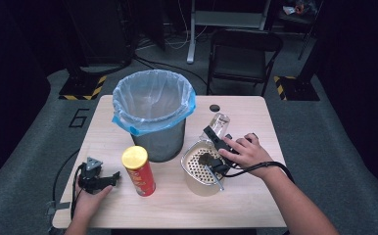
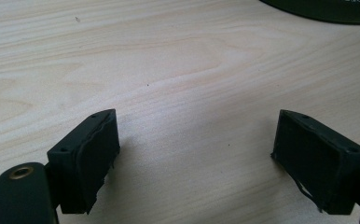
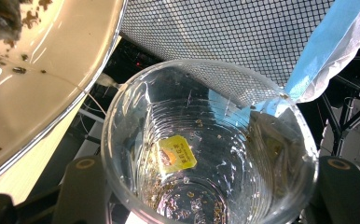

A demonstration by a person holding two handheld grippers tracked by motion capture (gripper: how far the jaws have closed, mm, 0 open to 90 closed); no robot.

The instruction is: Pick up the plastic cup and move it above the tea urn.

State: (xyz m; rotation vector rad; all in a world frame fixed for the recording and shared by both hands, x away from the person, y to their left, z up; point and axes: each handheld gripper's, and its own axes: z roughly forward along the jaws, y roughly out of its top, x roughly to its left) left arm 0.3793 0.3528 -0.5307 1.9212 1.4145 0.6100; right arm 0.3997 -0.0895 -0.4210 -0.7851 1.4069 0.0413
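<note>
While the right claw (image 3: 201, 196) clamps the clear plastic cup (image 3: 206, 144) tilted beside the cream strainer pot (image 1: 202, 169), dregs could spill past it; the left claw (image 2: 199, 158) rests open, empty.

Number 6 on the floor (image 1: 78, 118)

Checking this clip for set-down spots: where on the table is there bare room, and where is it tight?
Bare table runs along the near edge, between the red chip can and the person's right forearm, and left of the bin. Tight: the strainer pot, the clear cup in the right gripper and the bin sit close together. The left gripper rests open beside the can.
</note>
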